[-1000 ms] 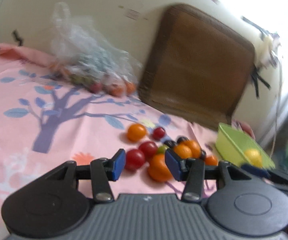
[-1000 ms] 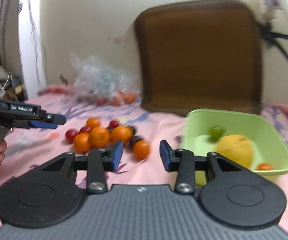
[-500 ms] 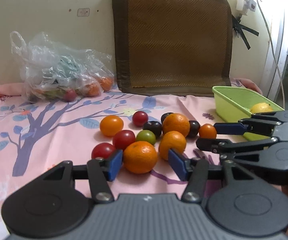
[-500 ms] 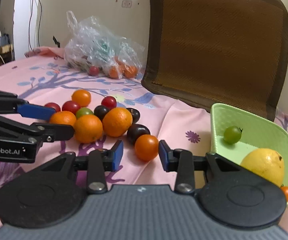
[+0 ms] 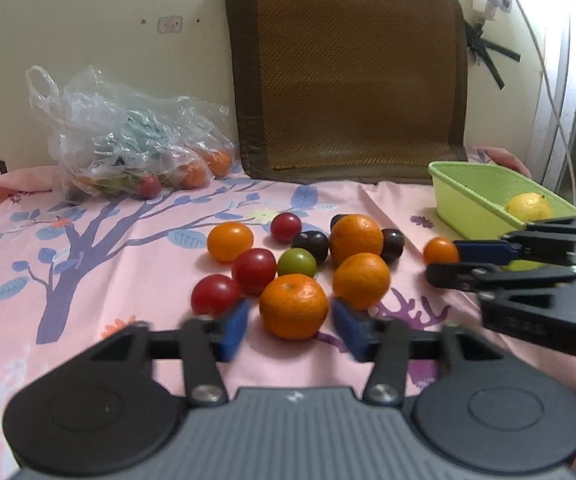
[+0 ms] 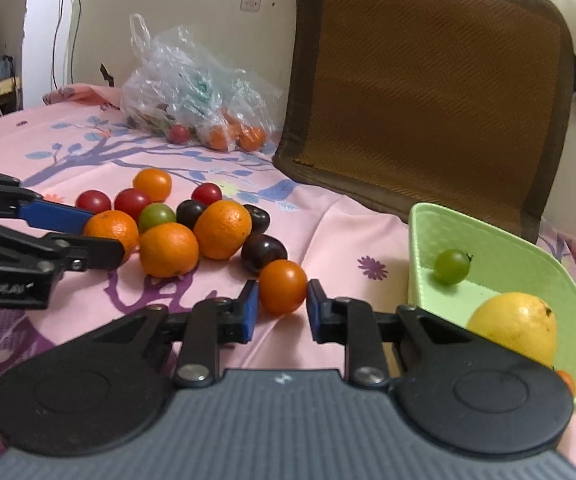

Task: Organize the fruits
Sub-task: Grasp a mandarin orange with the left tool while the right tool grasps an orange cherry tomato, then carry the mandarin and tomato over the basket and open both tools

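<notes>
A cluster of oranges, red, green and dark tomatoes lies on the pink cloth. My left gripper (image 5: 290, 326) is open, its blue pads either side of the nearest orange (image 5: 292, 306), with small gaps. My right gripper (image 6: 280, 310) is open around a small orange tomato (image 6: 282, 287), pads close to it without clear contact. The green basket (image 6: 500, 256) at the right holds a lemon (image 6: 514, 326) and a green tomato (image 6: 452, 266). The right gripper also shows in the left wrist view (image 5: 446, 260), beside the same tomato (image 5: 438, 250).
A clear plastic bag (image 5: 127, 148) with more fruit lies at the back left by the wall. A brown mat (image 5: 348, 72) leans on the wall behind the fruit. The left gripper's fingers (image 6: 47, 216) reach in from the left in the right wrist view.
Both grippers moved forward and lower toward the fruit. The left pads now flank the front orange; the right pads now flank the small orange tomato.
</notes>
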`<state>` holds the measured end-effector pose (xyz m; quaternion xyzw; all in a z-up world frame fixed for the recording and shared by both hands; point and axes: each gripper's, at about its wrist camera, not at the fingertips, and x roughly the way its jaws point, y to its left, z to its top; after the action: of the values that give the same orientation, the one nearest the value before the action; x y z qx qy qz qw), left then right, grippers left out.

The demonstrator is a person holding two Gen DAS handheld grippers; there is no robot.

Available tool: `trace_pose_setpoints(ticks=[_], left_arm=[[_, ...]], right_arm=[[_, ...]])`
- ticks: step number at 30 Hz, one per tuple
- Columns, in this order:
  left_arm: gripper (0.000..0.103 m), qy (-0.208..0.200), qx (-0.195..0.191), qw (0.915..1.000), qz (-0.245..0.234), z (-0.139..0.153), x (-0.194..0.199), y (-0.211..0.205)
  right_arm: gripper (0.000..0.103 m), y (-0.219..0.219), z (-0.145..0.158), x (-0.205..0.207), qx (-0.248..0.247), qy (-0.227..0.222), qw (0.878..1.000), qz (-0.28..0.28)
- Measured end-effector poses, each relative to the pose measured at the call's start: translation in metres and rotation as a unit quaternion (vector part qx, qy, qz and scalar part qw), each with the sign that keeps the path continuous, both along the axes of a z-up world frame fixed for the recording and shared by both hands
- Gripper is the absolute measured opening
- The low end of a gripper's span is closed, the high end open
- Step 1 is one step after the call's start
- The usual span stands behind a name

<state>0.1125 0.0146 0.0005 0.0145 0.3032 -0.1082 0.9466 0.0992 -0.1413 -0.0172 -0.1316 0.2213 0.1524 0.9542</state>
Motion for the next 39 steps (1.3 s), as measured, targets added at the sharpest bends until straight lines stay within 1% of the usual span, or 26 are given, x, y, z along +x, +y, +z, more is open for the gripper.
trace_pose_setpoints(ticks=[3, 4, 8, 12, 15, 20, 22, 24, 27, 29, 31, 34, 39], left_arm=[[0.047, 0.002, 0.009, 0.9999, -0.008, -0.001, 0.006, -0.006], [0.038, -0.001, 0.014, 0.9999, -0.004, -0.002, 0.007, -0.007], [0.038, -0.004, 0.002, 1.0, -0.008, -0.001, -0.001, -0.005], [0.038, -0.004, -0.026, 0.9993, -0.027, 0.001, -0.026, -0.005], [0.038, -0.005, -0.062, 0.9961, -0.062, 0.005, -0.042, -0.013], [0.038, 0.008, -0.089, 0.9884, -0.123, 0.011, -0.046, -0.046], [0.038, 0.021, -0.103, 0.9843, -0.142, 0.012, -0.038, -0.061], [0.038, 0.027, -0.116, 0.9815, -0.15, 0.018, -0.027, -0.074], [0.038, 0.014, -0.132, 0.9779, -0.162, 0.033, -0.003, -0.094], [0.038, 0.004, -0.132, 0.9778, -0.162, 0.042, 0.013, -0.109], [0.038, 0.009, -0.135, 0.9776, -0.161, 0.045, 0.031, -0.124], [0.038, 0.021, -0.125, 0.9795, -0.156, 0.042, 0.052, -0.144], [0.039, 0.035, -0.104, 0.9851, -0.132, 0.031, 0.071, -0.159]], right_arm=[[0.028, -0.01, 0.003, -0.006, 0.026, 0.013, 1.0, 0.003], [0.028, -0.013, 0.003, -0.008, 0.037, 0.018, 0.999, 0.002], [0.028, -0.024, 0.005, -0.021, 0.082, 0.033, 0.996, 0.004], [0.028, -0.031, 0.004, -0.042, 0.097, 0.025, 0.995, 0.011], [0.028, -0.036, 0.002, -0.058, 0.1, 0.017, 0.995, 0.015], [0.028, -0.055, -0.003, -0.077, 0.121, 0.012, 0.993, 0.004], [0.028, -0.065, -0.003, -0.082, 0.127, 0.009, 0.992, -0.01], [0.028, -0.076, 0.0, -0.089, 0.136, -0.004, 0.99, -0.026], [0.028, -0.099, 0.013, -0.093, 0.146, -0.044, 0.986, -0.062], [0.028, -0.114, 0.02, -0.091, 0.149, -0.069, 0.982, -0.092], [0.029, -0.13, 0.026, -0.084, 0.158, -0.081, 0.977, -0.118], [0.029, -0.146, 0.029, -0.069, 0.16, -0.086, 0.973, -0.144], [0.03, -0.154, 0.023, -0.051, 0.145, -0.08, 0.973, -0.16]])
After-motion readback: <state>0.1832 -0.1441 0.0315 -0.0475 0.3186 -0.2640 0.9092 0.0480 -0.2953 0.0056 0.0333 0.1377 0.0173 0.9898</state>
